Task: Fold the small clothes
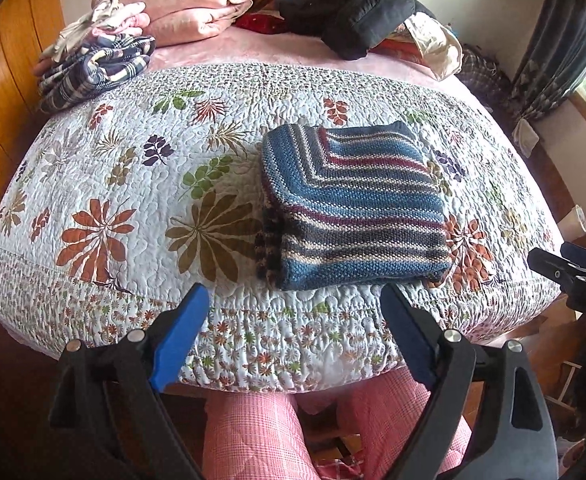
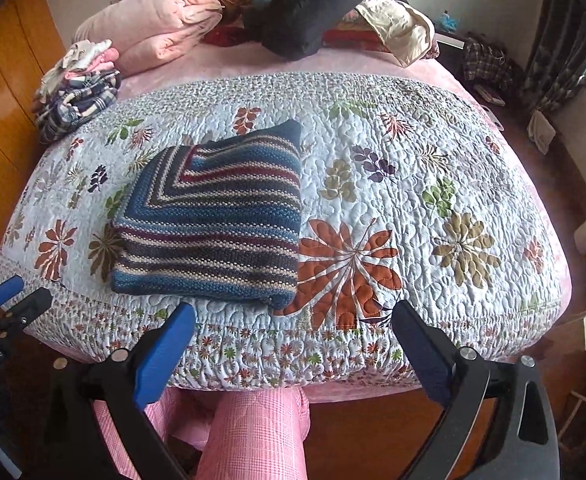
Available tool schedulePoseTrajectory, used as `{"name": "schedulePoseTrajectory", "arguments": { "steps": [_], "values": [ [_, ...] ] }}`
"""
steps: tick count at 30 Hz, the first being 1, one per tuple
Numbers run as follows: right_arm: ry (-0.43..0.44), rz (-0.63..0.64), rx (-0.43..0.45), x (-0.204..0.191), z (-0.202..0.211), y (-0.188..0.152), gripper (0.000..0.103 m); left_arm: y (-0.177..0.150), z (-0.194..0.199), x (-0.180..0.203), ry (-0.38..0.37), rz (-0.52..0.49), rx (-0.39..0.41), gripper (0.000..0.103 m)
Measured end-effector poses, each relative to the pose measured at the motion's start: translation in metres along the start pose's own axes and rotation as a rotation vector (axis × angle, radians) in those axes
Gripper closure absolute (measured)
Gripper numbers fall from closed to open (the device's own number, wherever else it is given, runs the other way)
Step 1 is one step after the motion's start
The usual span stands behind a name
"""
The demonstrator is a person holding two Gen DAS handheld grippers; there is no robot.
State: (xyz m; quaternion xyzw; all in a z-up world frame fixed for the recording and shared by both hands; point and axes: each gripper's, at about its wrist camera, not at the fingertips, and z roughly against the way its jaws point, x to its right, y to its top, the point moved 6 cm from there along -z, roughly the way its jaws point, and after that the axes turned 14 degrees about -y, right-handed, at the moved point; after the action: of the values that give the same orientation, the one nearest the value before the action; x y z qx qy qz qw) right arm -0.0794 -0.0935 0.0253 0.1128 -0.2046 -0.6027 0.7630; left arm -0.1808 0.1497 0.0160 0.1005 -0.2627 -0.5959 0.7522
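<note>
Pink-trousered legs (image 1: 253, 432) before folded sweater (image 1: 353, 204)

A folded blue, maroon and cream striped knit garment (image 1: 353, 204) lies on the white leaf-patterned quilt (image 1: 133, 184). Just short of it, the left gripper (image 1: 295, 304) hangs spread wide, empty.

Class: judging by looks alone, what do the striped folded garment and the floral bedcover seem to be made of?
Striped garment: knitted yarn, probably wool or acrylic; bumpy rows of stitches show, matte and thick.
Floral bedcover: quilted woven cloth, likely cotton; puffed stitched swirls and printed leaves, matte finish.
</note>
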Motion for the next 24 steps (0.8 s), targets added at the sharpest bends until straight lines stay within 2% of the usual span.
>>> {"name": "schedulePoseTrajectory", "arguments": {
  "steps": [8,14,24],
  "values": [
    [-0.062,0.031,0.030,-0.001,0.023,-0.004,0.004,-0.008,0.011,0.009,0.021,-0.008,0.003,0.014],
    [-0.024,0.036,0.035,-0.007,0.032,-0.005,0.004,-0.011,0.015,0.016,0.034,-0.014,0.006,0.014],
    [-0.012,0.027,0.029,-0.008,0.027,-0.002,0.004,-0.006,0.019,0.024,0.054,-0.038,0.027,0.014]
  ]
}}
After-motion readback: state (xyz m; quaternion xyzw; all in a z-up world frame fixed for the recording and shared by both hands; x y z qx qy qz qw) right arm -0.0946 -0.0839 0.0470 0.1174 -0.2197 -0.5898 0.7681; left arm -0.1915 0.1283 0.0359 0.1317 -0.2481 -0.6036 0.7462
